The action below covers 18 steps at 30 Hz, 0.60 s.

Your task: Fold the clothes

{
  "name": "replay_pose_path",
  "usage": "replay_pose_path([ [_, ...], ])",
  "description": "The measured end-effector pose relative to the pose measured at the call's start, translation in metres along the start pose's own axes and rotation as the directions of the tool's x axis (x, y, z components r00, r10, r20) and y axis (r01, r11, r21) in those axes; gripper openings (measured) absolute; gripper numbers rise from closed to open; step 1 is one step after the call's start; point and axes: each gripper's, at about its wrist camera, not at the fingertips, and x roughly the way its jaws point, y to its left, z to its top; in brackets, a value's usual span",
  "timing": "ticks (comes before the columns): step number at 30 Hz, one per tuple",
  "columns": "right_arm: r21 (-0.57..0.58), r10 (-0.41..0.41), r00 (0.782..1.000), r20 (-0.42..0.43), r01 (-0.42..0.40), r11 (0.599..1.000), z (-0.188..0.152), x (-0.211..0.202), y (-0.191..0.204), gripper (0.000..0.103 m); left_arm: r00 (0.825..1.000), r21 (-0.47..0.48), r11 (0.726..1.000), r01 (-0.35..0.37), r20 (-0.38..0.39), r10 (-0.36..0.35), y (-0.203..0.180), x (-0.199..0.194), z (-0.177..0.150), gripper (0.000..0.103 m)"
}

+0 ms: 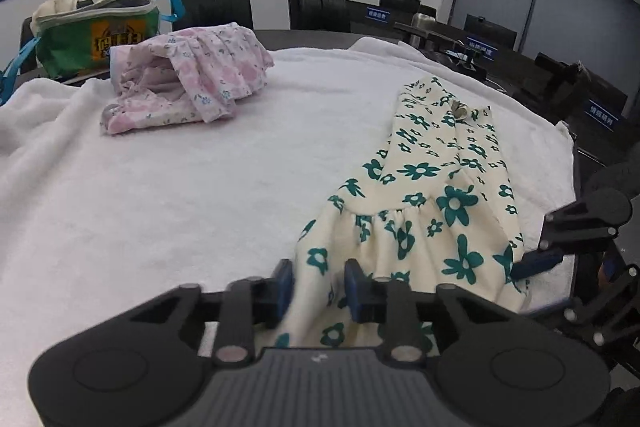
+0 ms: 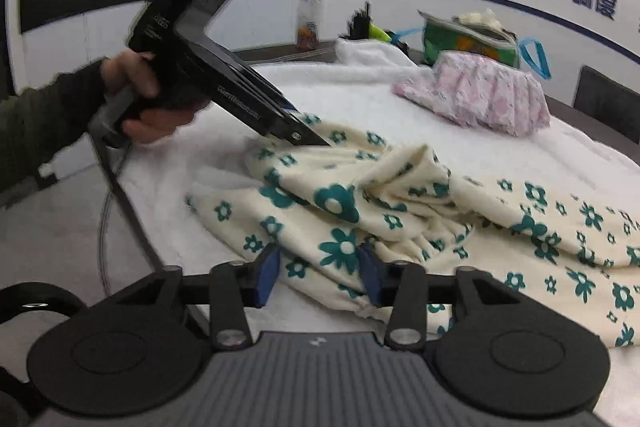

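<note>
- the cream dress with green flowers (image 1: 436,195) lies crumpled at the near edge of the table (image 1: 160,211), on a white towel.
- left claw (image 1: 318,291) stands wide, hem cloth between its pads; right claw (image 2: 318,273) is wide too, over the hem.
- close both on one edge only, then pull apart evenly to flatten it.
- keep away from the pink garment (image 1: 192,75).
</note>
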Motion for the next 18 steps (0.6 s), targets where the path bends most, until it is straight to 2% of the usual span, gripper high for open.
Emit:
replay_pose_path([
  [1,0.020,0.000,1.000,-0.002,0.000,1.000,0.001,0.001,-0.002,0.020,1.000,0.004,1.000,0.001,0.002,-0.001,-0.005,-0.004,-0.002,0.007],
  [2,0.030,0.004,1.000,-0.003,-0.004,1.000,0.003,-0.001,-0.003,0.010,1.000,0.010,1.000,0.002,0.006,-0.002,-0.010,-0.008,-0.004,0.006],
  [5,-0.004,0.038,0.999,-0.021,-0.038,0.999,0.007,-0.015,-0.006,0.007,1.000,0.026,1.000,0.004,0.019,-0.004,-0.028,-0.022,-0.012,0.007],
  [7,0.010,0.049,0.999,-0.024,-0.049,0.999,0.007,-0.021,-0.011,0.007,0.999,0.036,0.999,-0.034,0.030,0.033,-0.038,-0.025,-0.018,0.011],
  [8,0.017,0.052,0.998,-0.031,-0.051,0.999,0.007,-0.022,-0.014,0.009,0.999,0.046,0.998,-0.043,0.032,0.042,-0.039,-0.027,-0.020,0.016],
  [9,0.007,0.051,0.998,-0.030,-0.050,0.999,0.006,-0.024,-0.013,0.013,0.998,0.056,0.997,-0.048,0.033,0.046,-0.040,-0.028,-0.022,0.030],
  [10,-0.017,0.047,0.999,-0.024,-0.047,0.999,0.005,-0.025,-0.011,0.016,0.998,0.066,0.996,-0.054,0.034,0.051,-0.040,-0.029,-0.024,0.036],
  [11,-0.041,0.046,0.999,-0.014,-0.047,0.998,0.005,-0.028,-0.007,0.025,0.998,0.062,0.997,-0.049,0.045,0.046,-0.039,-0.033,-0.025,0.046],
  [12,-0.062,0.051,0.999,0.000,-0.051,0.997,0.004,-0.030,-0.003,0.039,0.997,0.055,0.998,-0.043,0.058,0.040,-0.038,-0.037,-0.027,0.050],
  [13,-0.079,0.053,0.998,0.016,-0.052,0.995,0.003,-0.034,-0.001,0.043,0.996,0.039,0.998,-0.056,0.065,0.053,-0.037,-0.041,-0.027,0.050],
  [14,-0.095,0.051,0.998,0.031,-0.048,0.994,0.002,-0.038,0.001,0.045,0.995,0.021,0.997,-0.072,0.070,0.070,-0.036,-0.044,-0.026,0.051],
  [16,-0.080,-0.015,0.999,0.049,0.019,0.997,0.001,-0.048,-0.008,0.045,0.991,-0.014,0.994,-0.104,0.078,0.105,-0.035,-0.051,-0.026,0.055],
  [18,-0.031,-0.107,0.993,0.059,0.109,0.994,-0.002,-0.060,-0.025,0.046,0.986,-0.050,0.992,-0.117,0.109,0.122,-0.035,-0.058,-0.029,0.075],
])
